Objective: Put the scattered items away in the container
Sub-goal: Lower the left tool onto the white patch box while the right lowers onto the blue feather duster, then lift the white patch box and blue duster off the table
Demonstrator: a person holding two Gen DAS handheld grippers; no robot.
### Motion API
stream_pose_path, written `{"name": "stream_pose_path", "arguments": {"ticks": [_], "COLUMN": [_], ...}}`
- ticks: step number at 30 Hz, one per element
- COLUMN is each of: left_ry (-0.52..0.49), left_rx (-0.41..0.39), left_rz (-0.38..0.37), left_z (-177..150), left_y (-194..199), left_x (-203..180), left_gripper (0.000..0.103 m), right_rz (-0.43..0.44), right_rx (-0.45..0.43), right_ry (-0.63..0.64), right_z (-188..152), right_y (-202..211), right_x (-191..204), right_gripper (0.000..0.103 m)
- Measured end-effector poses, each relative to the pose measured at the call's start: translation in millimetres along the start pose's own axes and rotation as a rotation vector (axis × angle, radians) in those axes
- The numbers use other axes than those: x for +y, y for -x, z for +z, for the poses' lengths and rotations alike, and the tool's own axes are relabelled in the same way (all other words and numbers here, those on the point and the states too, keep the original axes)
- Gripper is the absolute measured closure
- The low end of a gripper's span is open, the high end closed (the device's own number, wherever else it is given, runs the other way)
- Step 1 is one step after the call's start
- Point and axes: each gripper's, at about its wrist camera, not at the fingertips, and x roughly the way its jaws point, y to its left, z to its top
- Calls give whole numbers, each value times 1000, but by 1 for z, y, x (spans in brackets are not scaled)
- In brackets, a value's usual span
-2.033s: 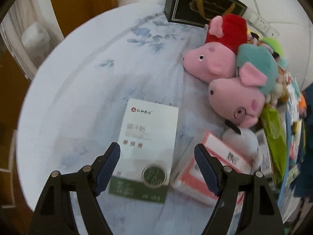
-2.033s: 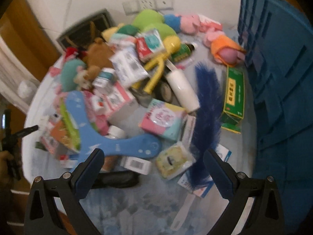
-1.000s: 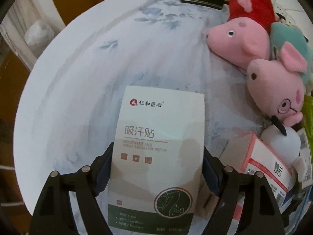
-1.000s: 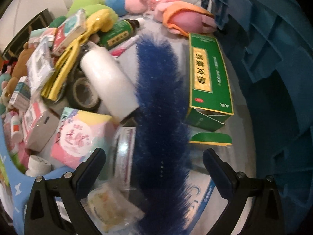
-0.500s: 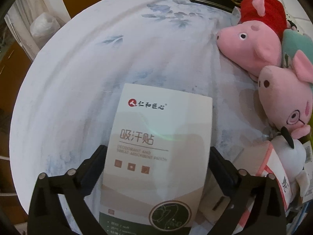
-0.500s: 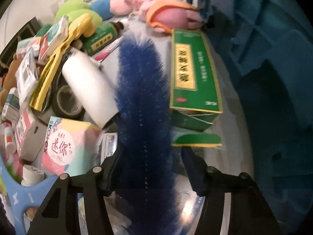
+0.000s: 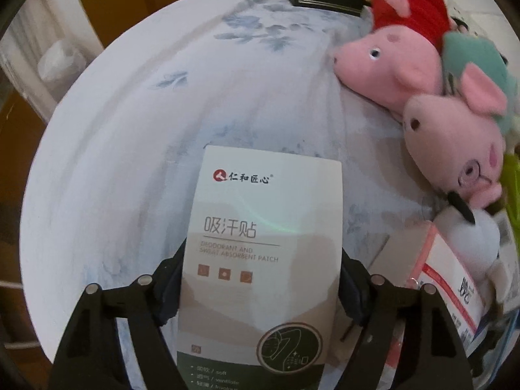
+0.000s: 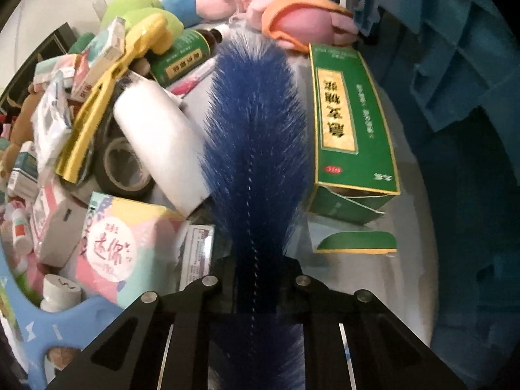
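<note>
Right gripper [image 8: 256, 279] has its jaws pinched tight on the blue bristle brush [image 8: 256, 136], with the green medicine box [image 8: 351, 126] just right of the brush and the blue crate [image 8: 455, 65] beyond that. Left gripper [image 7: 260, 279] is closing, fingers against both edges of the sweat-patch box [image 7: 263, 247] on the floral cloth [image 7: 162, 136], plush pigs [image 7: 406, 74] up to its right.

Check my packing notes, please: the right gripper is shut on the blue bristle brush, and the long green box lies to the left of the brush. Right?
Not quite. The right gripper is shut on the blue bristle brush, but the long green box lies to the brush's right, toward the blue container, as the right wrist view shows.
</note>
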Motion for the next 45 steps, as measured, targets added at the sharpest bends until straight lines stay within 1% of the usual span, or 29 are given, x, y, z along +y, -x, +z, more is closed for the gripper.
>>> {"name": "stream_pose_path", "arguments": {"ticks": [8, 13, 15, 16, 19, 23, 31, 37, 45], "left_ry": [18, 24, 25, 29, 35, 36, 9, -9, -30], "left_rx": [-26, -43, -49, -54, -70, -96, -162, -220, -269], "left_rz": [11, 5, 6, 3, -6, -22, -53, -80, -116], "left_z": [-4, 6, 11, -1, -6, -13, -11, -14, -10], "left_y": [24, 33, 35, 46, 60, 85, 137, 189, 235], "left_x": [6, 9, 29, 17, 15, 10, -7, -25, -48], "left_gripper": [26, 26, 26, 26, 26, 26, 26, 26, 26], "right_rz": [13, 24, 30, 32, 43, 63, 114, 150, 198], "right_rx": [-41, -80, -92, -97, -110, -126, -157, -190, -224], "right_ry": [3, 11, 15, 17, 28, 39, 60, 92, 113], "right_z": [-1, 0, -3, -5, 0, -11, -16, -19, -18], "right_y": [34, 64, 77, 83, 93, 123, 172, 211, 250], "right_x": [5, 6, 9, 12, 11, 14, 17, 17, 12], "right_gripper": [91, 91, 91, 91, 91, 91, 91, 91, 91]}}
